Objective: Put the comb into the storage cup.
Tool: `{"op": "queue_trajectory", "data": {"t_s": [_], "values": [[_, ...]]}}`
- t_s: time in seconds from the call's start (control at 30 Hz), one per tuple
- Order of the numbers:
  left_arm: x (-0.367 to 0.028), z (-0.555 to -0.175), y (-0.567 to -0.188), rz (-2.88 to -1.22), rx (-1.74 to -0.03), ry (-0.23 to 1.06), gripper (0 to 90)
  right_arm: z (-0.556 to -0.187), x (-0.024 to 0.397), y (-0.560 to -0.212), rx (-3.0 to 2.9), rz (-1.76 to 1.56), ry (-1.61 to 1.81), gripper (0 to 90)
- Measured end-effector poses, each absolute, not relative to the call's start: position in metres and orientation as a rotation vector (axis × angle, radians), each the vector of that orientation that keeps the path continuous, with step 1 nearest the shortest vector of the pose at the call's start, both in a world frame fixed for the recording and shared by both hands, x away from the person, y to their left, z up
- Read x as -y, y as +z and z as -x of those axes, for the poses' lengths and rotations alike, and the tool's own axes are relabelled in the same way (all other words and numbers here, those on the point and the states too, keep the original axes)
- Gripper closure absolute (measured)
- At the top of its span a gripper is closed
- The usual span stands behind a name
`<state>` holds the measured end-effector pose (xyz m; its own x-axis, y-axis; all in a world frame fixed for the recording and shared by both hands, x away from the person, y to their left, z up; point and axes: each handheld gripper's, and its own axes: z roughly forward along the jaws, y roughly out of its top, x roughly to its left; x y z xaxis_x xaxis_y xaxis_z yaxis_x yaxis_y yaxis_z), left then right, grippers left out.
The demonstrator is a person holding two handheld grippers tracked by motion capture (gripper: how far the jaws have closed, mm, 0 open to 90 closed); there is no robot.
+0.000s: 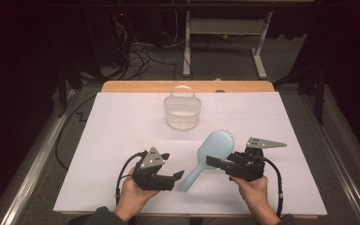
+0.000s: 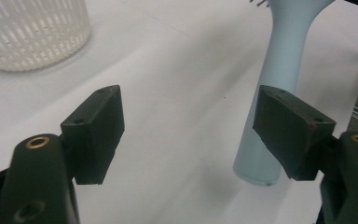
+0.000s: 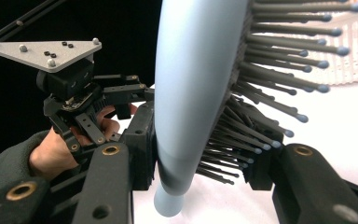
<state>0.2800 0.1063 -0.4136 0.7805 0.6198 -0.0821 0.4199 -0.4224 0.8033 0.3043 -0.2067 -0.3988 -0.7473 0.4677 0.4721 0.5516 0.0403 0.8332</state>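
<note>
My right gripper (image 1: 212,161) clamps the blue hairbrush (image 1: 212,149) at the neck, back and bristles between the jaws. Its long axis slants from the head at center frame down-left to the handle tip, just beside my left gripper (image 1: 180,175) (jaws spread, empty). The white basket (image 1: 182,112) stands upper center, well apart; I see nothing in between.

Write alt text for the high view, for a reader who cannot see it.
At a white-covered table, a person's right tongs grip a light blue hairbrush by its head, handle angled toward the left tongs, which are open just beside the handle's end. A white slotted basket stands farther back, apart from both.
</note>
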Motion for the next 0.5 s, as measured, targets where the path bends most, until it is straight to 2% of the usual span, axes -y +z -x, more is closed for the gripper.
{"op": "queue_trajectory", "data": {"t_s": [0.5], "values": [[-0.134, -0.280, -0.414, -2.033, -0.830, 0.322, 23.9, -0.312, 0.208, -0.391, 2.258, 1.105, -1.809, 55.0]]}}
